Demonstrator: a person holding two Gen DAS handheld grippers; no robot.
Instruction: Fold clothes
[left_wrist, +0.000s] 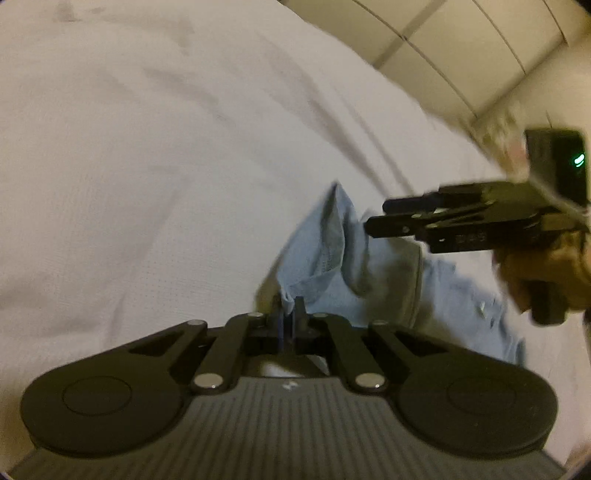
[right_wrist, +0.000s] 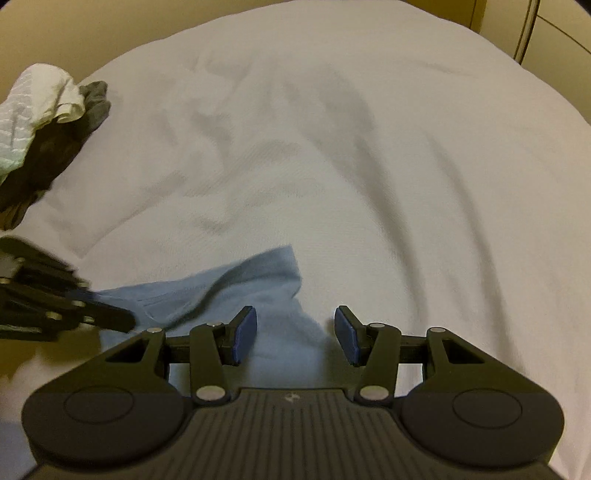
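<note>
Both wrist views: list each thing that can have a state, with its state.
Left gripper: shut on the light blue garment's edge.
Right gripper: open, fingers astride the cloth, not pressing.
Light blue garment: crumpled, unfolded.
White sheet: spread, wrinkled.
Clothes pile: heaped, unfolded.

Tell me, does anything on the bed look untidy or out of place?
Yes. The blue garment lies crumpled, one corner flipped up, not flat. At the sheet's far left edge, a pile of clothes sits in a loose heap.
</note>
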